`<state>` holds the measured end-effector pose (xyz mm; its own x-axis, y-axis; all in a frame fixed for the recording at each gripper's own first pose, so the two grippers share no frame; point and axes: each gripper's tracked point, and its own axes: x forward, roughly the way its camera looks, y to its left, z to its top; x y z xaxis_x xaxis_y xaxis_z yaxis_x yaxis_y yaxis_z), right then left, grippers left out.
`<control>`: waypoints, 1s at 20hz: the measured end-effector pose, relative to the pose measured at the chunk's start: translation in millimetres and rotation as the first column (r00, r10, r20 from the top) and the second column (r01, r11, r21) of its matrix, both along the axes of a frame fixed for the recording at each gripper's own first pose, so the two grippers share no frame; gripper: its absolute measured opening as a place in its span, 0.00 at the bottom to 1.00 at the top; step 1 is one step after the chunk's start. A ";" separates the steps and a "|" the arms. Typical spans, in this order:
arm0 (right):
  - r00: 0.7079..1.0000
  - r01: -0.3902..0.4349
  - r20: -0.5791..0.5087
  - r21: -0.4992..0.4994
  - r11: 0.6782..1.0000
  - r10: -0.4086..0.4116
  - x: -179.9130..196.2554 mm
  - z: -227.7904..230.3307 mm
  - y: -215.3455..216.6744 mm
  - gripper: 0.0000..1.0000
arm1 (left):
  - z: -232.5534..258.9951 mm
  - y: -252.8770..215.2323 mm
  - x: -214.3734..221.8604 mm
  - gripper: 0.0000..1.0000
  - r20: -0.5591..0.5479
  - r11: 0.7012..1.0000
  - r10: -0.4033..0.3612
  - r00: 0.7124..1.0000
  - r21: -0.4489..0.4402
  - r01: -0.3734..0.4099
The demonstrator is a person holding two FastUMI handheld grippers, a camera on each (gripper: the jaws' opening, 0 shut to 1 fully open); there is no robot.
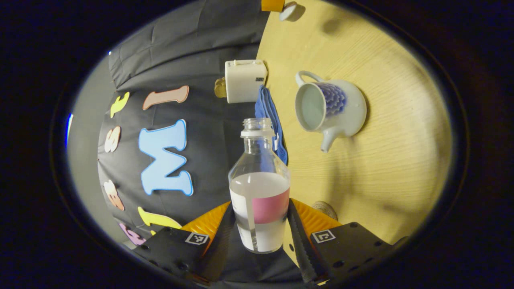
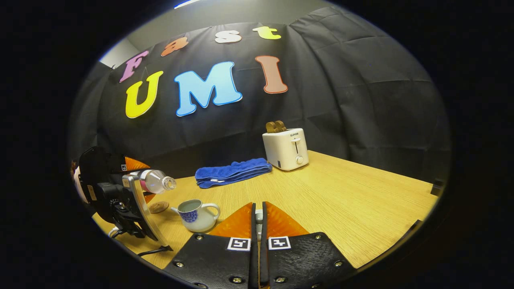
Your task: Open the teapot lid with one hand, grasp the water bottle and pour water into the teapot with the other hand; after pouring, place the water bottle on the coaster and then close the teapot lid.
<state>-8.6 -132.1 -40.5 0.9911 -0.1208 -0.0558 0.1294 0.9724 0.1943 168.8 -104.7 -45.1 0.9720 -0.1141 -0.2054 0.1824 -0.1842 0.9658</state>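
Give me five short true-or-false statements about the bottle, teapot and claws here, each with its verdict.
1. The left claw grips the water bottle. True.
2. The bottle is capped. False: its mouth is open.
3. The teapot has its lid on. False: its top is open, with liquid inside.
4. The right claw has its fingers nearly together on something small and pale. True.
5. The bottle stands on the coaster. False: it is held tilted above the table.

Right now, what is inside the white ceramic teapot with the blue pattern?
The white ceramic teapot with the blue pattern stands open, without its lid. Its pale inner wall shows through the mouth. Whether water is already in it, I cannot tell; its bottom is not clearly visible.
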 end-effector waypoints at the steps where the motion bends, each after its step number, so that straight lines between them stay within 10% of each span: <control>1: 1.000 -0.001 -0.001 0.002 1.000 0.001 0.2 -0.3 -0.3 0.02 | -0.1 0.8 -1.4 0.84 0.004 1.000 -0.002 1.000 0.014 0.002; 20: 1.000 -0.011 -0.011 0.040 0.999 0.011 0.4 -12.0 -4.5 0.02 | 12.4 -0.4 1.4 0.84 0.052 0.981 -0.026 0.998 0.196 0.015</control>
